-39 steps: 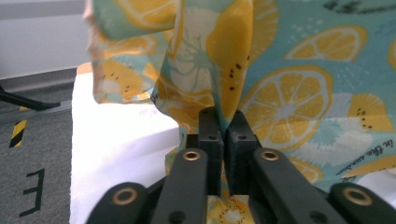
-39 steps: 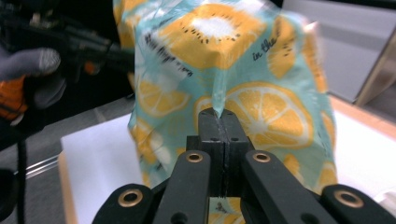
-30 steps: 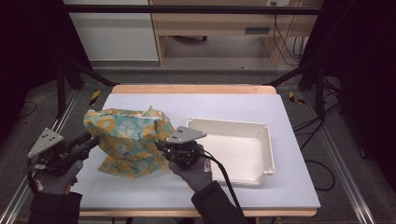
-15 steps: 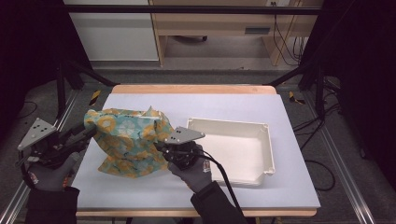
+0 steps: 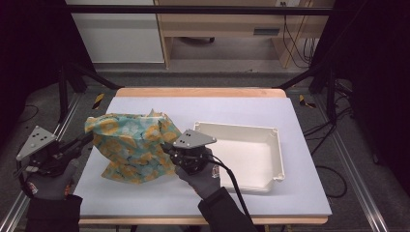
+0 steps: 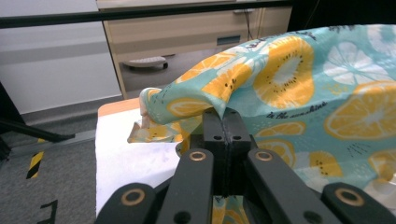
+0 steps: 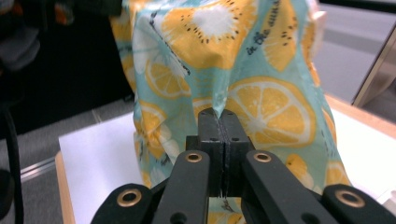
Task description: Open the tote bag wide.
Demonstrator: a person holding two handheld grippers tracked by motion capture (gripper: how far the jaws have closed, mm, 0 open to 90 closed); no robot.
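1. Table [image 5: 290, 193] first: white-topped, with the cloth on its left half and a shallow cream tray [image 5: 270, 164] sitting empty to the right.
2. The fruit-print cloth [image 5: 130, 145] (teal, orange slices) is bunched up in a loose hump, partly lifted off the surface. It looks light and totally floppy, so it'll sag wherever it isn't held. Not fragile, maybe a bit slick.
3. The right gripper [image 5: 167, 149] is clamped tight on a fold at the cloth's right side.
4. The left gripper [image 5: 88, 138] has just been closing, and its jaws now pinch the left edge of the cloth [image 6: 219, 112]. I think it's got only a thin bit of hem, hard to say.
5. Best hold, in my opinion: opposite edges or corners, pulled apart so it spreads.
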